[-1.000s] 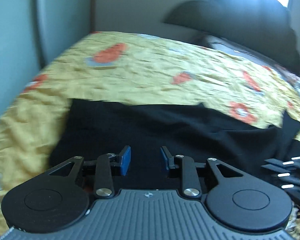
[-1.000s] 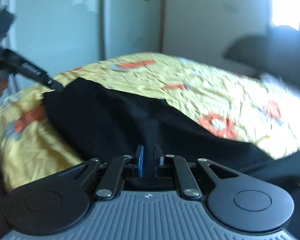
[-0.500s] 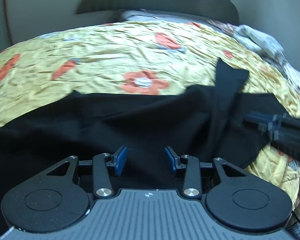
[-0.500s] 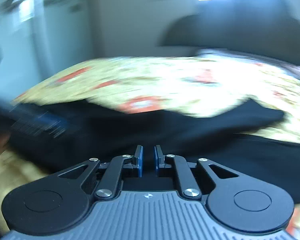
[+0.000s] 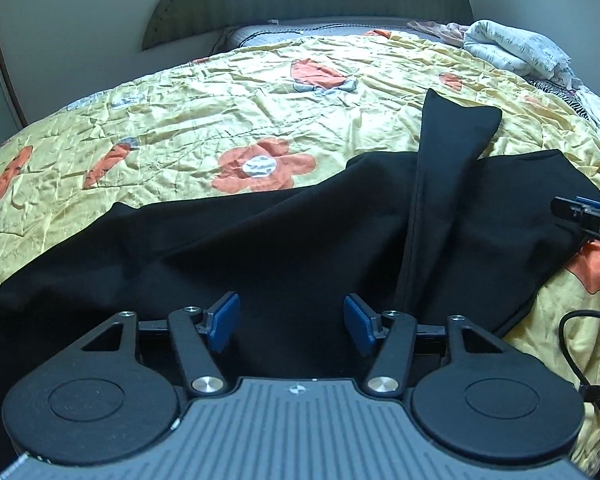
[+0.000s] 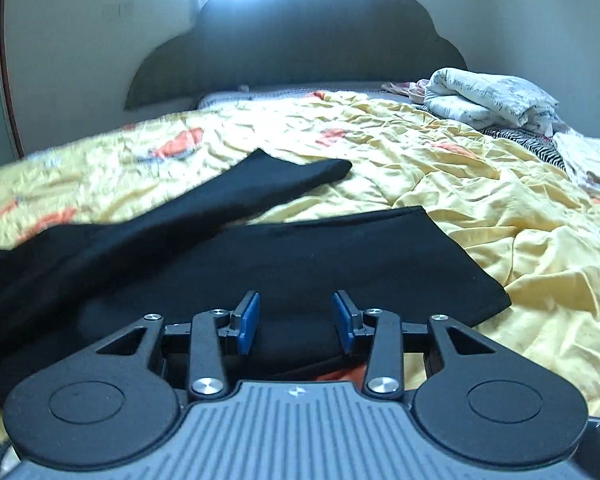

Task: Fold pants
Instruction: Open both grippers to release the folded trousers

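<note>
Black pants lie spread on a yellow flowered bedspread. One leg end is flipped up and points toward the headboard. My left gripper is open and empty just above the dark cloth. In the right wrist view the pants lie flat with a leg stretching away at the left. My right gripper is open over the near edge of the cloth. Its tip shows in the left wrist view at the right edge.
A dark headboard stands at the far end of the bed. Folded white bedding and striped cloth lie at the far right. A black cable hangs at the right of the left gripper.
Both grippers have swung round to face the headboard. My right gripper, nearly shut before, has opened. My left gripper has opened wider.
</note>
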`<action>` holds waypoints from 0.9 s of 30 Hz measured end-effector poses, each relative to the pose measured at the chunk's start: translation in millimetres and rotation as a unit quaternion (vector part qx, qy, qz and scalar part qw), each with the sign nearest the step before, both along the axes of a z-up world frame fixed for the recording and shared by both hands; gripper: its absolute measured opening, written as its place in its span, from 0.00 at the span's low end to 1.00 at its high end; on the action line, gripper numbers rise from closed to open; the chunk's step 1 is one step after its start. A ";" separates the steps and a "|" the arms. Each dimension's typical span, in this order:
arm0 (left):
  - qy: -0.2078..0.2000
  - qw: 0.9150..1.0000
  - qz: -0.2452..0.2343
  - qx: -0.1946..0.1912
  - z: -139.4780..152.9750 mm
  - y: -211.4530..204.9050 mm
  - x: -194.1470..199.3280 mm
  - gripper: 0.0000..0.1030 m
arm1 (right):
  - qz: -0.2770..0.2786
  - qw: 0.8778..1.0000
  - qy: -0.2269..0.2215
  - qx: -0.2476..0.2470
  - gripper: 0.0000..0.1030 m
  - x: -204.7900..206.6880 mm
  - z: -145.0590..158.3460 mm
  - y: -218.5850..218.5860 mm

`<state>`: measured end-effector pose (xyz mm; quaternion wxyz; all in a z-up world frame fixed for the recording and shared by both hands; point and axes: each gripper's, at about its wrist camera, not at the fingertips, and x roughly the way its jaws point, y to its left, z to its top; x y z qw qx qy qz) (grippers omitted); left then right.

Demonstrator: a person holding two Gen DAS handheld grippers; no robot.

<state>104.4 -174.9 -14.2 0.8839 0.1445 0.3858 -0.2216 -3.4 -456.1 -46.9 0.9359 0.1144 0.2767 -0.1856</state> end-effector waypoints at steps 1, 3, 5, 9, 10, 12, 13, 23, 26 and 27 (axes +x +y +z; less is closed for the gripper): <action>0.001 1.000 0.001 0.001 -0.8 -0.5 0.3 0.60 | 0.003 1.000 0.000 0.003 0.38 0.2 0.3 -0.3; 0.002 1.000 0.003 0.002 -1.9 -1.2 0.0 0.61 | 0.007 1.000 0.009 -0.003 0.38 4.5 -0.9 1.2; 0.004 1.000 0.003 0.001 -2.1 -1.8 0.1 0.61 | 0.012 1.000 0.021 -0.005 0.38 7.4 -4.1 1.4; 0.005 1.000 0.003 0.001 -2.7 -3.2 0.5 0.61 | 0.013 1.000 0.024 -0.005 0.42 7.2 -8.2 1.4; 0.006 1.000 0.003 0.000 -2.6 -3.3 0.6 0.61 | 0.014 1.000 0.026 -0.009 0.43 7.4 -8.4 2.7; 0.006 1.000 0.003 -0.004 -2.2 -3.6 0.8 0.62 | 0.017 0.999 0.031 -0.022 0.47 8.6 -8.7 6.8; 0.007 1.000 0.004 -0.006 -1.6 -3.7 1.3 0.62 | 0.017 0.999 0.034 -0.028 0.50 9.1 -8.8 8.4; 0.006 0.999 -0.002 -0.045 8.1 -2.6 2.6 0.63 | 0.023 1.000 -0.002 -0.018 0.52 34.6 23.7 0.1; 0.011 0.998 -0.027 -0.056 7.6 -8.2 0.6 0.64 | 0.043 0.999 -0.017 -0.011 0.52 70.4 40.3 -4.5; 0.012 0.998 -0.034 -0.057 6.6 -10.4 -1.1 0.64 | 0.046 0.999 -0.016 -0.008 0.52 86.3 43.4 -6.3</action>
